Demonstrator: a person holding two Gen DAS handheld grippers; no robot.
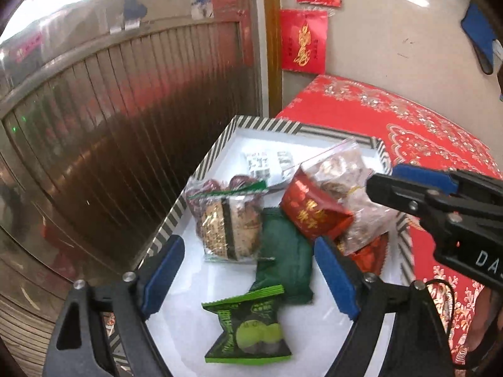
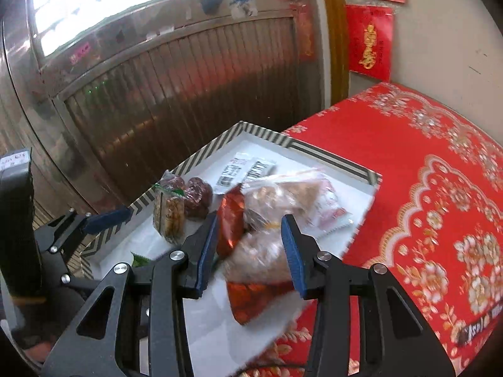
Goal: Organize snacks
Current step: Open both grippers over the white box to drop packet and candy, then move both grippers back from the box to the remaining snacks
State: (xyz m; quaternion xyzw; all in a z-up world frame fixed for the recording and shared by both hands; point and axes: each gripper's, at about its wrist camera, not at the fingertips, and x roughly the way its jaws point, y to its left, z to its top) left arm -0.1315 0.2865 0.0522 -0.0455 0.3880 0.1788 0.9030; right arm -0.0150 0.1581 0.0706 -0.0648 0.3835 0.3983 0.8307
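Observation:
A striped-rim white tray point(image 1: 204, 160) holds several snacks: a green plum packet point(image 1: 251, 330), a dark green pouch point(image 1: 283, 251), a gold-wrapped cake point(image 1: 226, 226) in front of a bag of red dates point(image 1: 213, 188), a red packet point(image 1: 314, 210) and a clear bag of nuts point(image 1: 345, 172). My left gripper point(image 1: 248, 279) is open above the tray, empty, its fingers on either side of the dark green pouch. My right gripper point(image 2: 251, 245) is open and empty, just above the clear bag point(image 2: 283, 194) and red packet point(image 2: 232, 216); it also shows in the left wrist view point(image 1: 386, 185).
The tray point(image 2: 330, 157) rests on a red floral cloth point(image 2: 424, 188). A metal ribbed door point(image 1: 125, 110) stands behind, a wall with red paper decorations point(image 1: 301, 40) to the right. A white label point(image 2: 248, 169) lies in the tray's far part.

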